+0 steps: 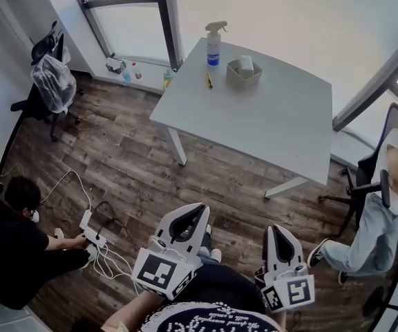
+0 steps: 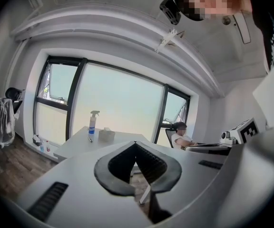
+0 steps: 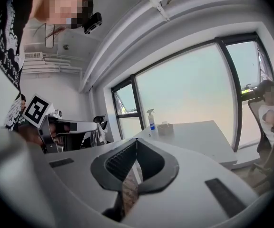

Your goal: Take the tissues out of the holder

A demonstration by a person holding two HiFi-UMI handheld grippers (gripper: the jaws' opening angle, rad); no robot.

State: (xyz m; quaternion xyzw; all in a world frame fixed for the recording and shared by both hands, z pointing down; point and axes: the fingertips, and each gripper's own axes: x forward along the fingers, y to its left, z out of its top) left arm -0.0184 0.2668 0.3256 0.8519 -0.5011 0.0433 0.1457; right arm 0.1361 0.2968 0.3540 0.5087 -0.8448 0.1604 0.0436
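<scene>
A beige tissue holder [image 1: 244, 70] with white tissues [image 1: 245, 63] in it stands at the far side of a white table [image 1: 268, 116]; it also shows small in the left gripper view as the holder [image 2: 106, 135] and in the right gripper view as the holder [image 3: 165, 128]. My left gripper [image 1: 200, 209] and right gripper [image 1: 280, 231] are held low, close to my body, well short of the table. Both have their jaw tips together with nothing between them.
A spray bottle [image 1: 213, 45] and a pen [image 1: 209, 80] lie by the holder. A person [image 1: 16, 244] crouches at a power strip [image 1: 92, 235] with cables at left. Another person [image 1: 385, 206] sits at right. An office chair [image 1: 47, 81] stands far left.
</scene>
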